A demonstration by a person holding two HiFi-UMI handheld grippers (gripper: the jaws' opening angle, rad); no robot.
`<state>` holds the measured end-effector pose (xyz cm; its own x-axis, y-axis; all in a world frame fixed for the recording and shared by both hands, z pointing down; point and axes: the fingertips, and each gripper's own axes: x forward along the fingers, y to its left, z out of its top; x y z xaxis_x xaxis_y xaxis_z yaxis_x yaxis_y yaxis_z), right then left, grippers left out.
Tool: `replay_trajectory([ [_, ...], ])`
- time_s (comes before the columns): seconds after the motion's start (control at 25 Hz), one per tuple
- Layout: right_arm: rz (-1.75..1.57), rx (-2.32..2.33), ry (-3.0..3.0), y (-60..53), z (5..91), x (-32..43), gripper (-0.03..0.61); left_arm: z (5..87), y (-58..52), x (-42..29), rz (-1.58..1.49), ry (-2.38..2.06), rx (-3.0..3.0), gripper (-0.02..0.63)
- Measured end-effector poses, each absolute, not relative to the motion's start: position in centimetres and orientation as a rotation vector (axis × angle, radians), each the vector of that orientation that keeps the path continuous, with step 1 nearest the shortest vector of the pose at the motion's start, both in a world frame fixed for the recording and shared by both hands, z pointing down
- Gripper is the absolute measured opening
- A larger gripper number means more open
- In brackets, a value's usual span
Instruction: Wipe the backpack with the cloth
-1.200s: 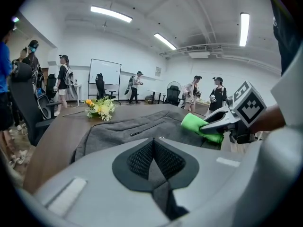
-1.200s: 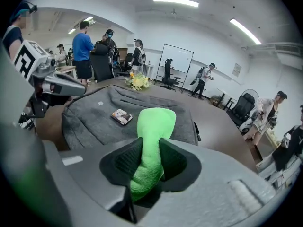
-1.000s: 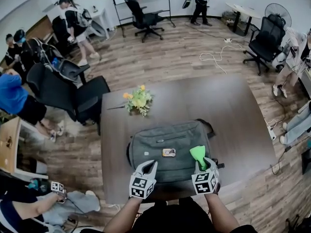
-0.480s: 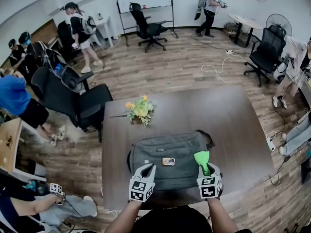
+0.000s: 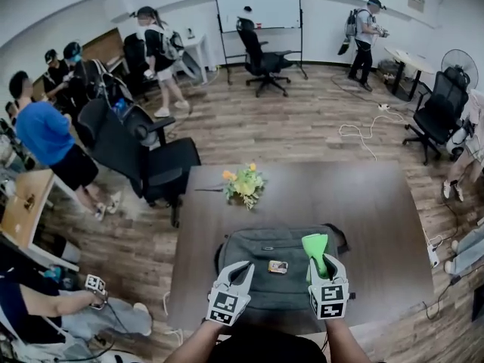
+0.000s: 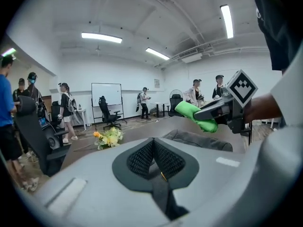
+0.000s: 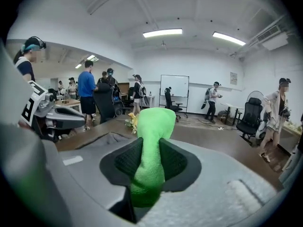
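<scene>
Right tool (image 7: 150, 148) is clamping the green cloth (image 7: 151, 126), both jaws pressing on its lower half. The upper end of the cloth is sticking out past the jaw tips as a rounded lump. In the head view this tool is hovering over the near right part of the grey backpack (image 5: 265, 286), with the cloth pointing away from the person. In the left gripper view the cloth is sitting just above the bag fabric with a gap showing, not touching it.

Left tool (image 6: 153, 146) is sitting with its jaws together, tips meeting and nothing gripped between them. It is hanging over the near left part of the backpack, beside the right tool and apart from it.

The backpack is lying flat at the near edge of the dark brown bench (image 5: 363, 203), front panel facing up. A small tag (image 5: 277, 266) is showing near the middle of that panel, between the two tools.

A bunch of yellow flowers (image 5: 243, 184) is lying on the bench beyond the bag, well apart from it.

A black office chair (image 5: 159, 165) is standing just beside the bench's far left corner. Several people are standing and sitting around the wood-floored room. A whiteboard (image 5: 257, 3) is standing against the far wall, and a white cable (image 5: 363, 134) is lying on the floor.
</scene>
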<state>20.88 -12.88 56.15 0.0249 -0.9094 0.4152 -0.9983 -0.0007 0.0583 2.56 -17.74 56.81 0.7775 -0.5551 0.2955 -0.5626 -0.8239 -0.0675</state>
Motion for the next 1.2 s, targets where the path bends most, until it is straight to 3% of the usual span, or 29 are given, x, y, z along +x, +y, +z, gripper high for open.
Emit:
replay_trajectory([
  [0.6, -0.028, 1.915, -2.303, -16.1, 45.7, 16.1, 0.106, 49.8, -19.7, -0.5, 0.231, -1.106, 2.934, 0.018],
  [1.2, -0.127, 1.93, -2.3, -15.9, 44.7, 15.6, 0.1, 50.2, -19.6, -1.3, 0.21, -1.129, 2.9, 0.018],
])
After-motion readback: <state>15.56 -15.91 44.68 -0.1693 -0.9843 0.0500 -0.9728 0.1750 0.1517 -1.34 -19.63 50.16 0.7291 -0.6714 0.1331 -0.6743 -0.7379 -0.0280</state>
